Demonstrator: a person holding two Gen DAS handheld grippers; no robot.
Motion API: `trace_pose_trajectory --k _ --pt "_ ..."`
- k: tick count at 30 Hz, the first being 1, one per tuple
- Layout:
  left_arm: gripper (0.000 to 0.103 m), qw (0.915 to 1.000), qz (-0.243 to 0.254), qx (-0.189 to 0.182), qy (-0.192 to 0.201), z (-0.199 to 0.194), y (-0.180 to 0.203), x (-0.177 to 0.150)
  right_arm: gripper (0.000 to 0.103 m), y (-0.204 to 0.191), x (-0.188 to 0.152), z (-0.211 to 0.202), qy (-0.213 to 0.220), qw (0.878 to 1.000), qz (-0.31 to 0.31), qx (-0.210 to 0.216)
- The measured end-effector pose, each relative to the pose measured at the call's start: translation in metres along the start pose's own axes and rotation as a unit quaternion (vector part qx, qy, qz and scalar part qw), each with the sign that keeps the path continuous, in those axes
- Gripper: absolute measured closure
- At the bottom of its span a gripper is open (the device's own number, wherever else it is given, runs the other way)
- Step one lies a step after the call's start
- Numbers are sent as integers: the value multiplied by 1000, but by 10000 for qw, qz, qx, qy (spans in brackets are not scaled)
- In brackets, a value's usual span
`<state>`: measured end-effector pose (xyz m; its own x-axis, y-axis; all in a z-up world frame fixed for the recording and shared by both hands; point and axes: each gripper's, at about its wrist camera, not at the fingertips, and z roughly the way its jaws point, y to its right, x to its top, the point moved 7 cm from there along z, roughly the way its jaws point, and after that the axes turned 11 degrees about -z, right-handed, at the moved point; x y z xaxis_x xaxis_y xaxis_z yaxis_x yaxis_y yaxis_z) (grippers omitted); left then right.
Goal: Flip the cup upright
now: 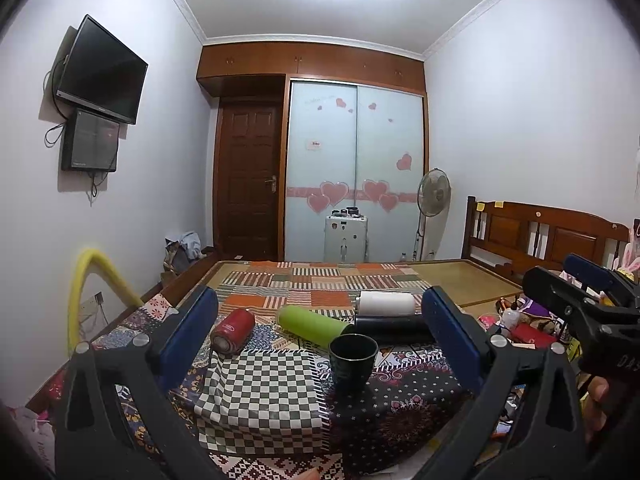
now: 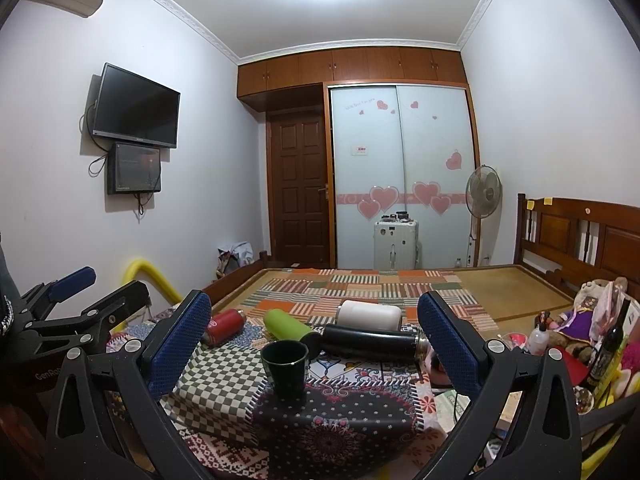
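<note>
Dark cup (image 1: 353,361): stands mouth-up on the patchwork cloth (image 1: 400,412), so the flip looks done.
Left gripper (image 1: 320,340): jaws wide open, empty, framing the cup.
Right gripper (image 2: 314,338): jaws open, empty, likewise clear.
Bottles: green one (image 1: 310,324) lies behind, untouched.

Little can be read. In the right wrist view the left gripper (image 2: 72,280) carries pale letters "GenRo", cut off at the frame of the right one. In the left wrist view the right gripper (image 1: 592,276) shows "DAS" on its black body, also cut off. The red bottle (image 1: 233,330) has a white oval label, the wardrobe (image 2: 400,176) a line of script and a small red-and-white sticker, the TV (image 2: 136,106) a brand mark on its lower edge; all too small to read
</note>
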<state>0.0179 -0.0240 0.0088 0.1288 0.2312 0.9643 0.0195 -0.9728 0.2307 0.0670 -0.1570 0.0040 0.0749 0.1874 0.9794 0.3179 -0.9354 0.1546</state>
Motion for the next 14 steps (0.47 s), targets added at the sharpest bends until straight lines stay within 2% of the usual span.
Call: trace_pose_trajectory --k 14 --pt "0 9999 -86 -39 -117 6 -3 -2 0 0 -2 0 -13 10000 -23 15"
